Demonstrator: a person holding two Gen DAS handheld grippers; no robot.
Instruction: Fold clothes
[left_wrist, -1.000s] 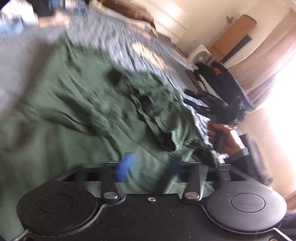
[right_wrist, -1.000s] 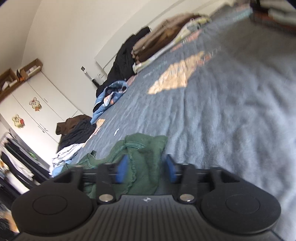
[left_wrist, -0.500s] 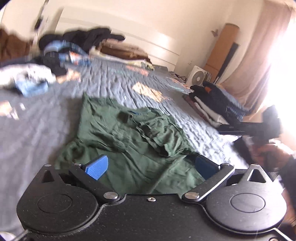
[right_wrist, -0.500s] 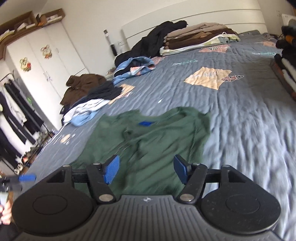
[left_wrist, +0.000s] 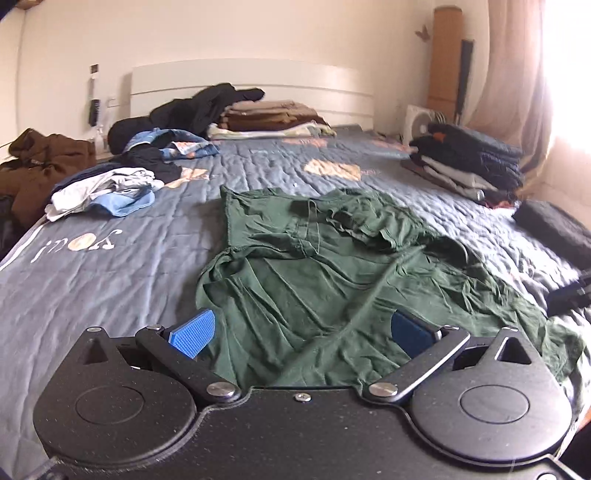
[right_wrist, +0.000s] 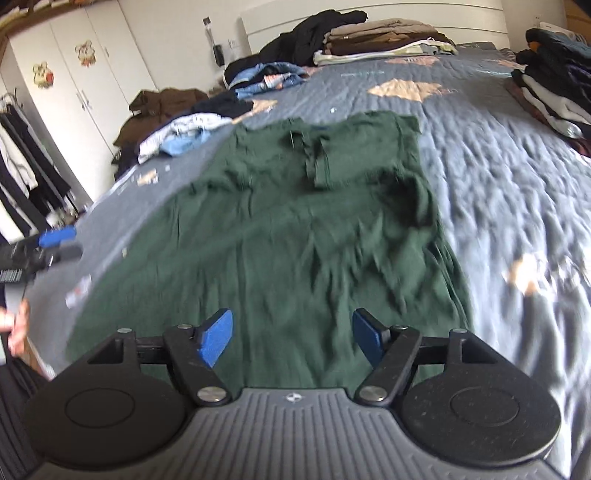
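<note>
Grey quilted bed (left_wrist: 110, 280) carries a dark green shirt (left_wrist: 314, 280) spread at its middle, wrinkled, its collar end toward twelve o'clock and one sleeve bunched near one o'clock. The left claw (left_wrist: 301, 332) stands wide open above the hem, holding nothing. The right claw (right_wrist: 291, 334) is opening, nothing between its pads.

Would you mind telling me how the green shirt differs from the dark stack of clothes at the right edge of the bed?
The green shirt lies spread out and creased, one garment, unfolded; the dark stack is several garments folded and piled. The green shirt sits mid-bed near both grippers, while the dark stack lies farther off by the curtain. Both rest on the grey bedspread.
</note>
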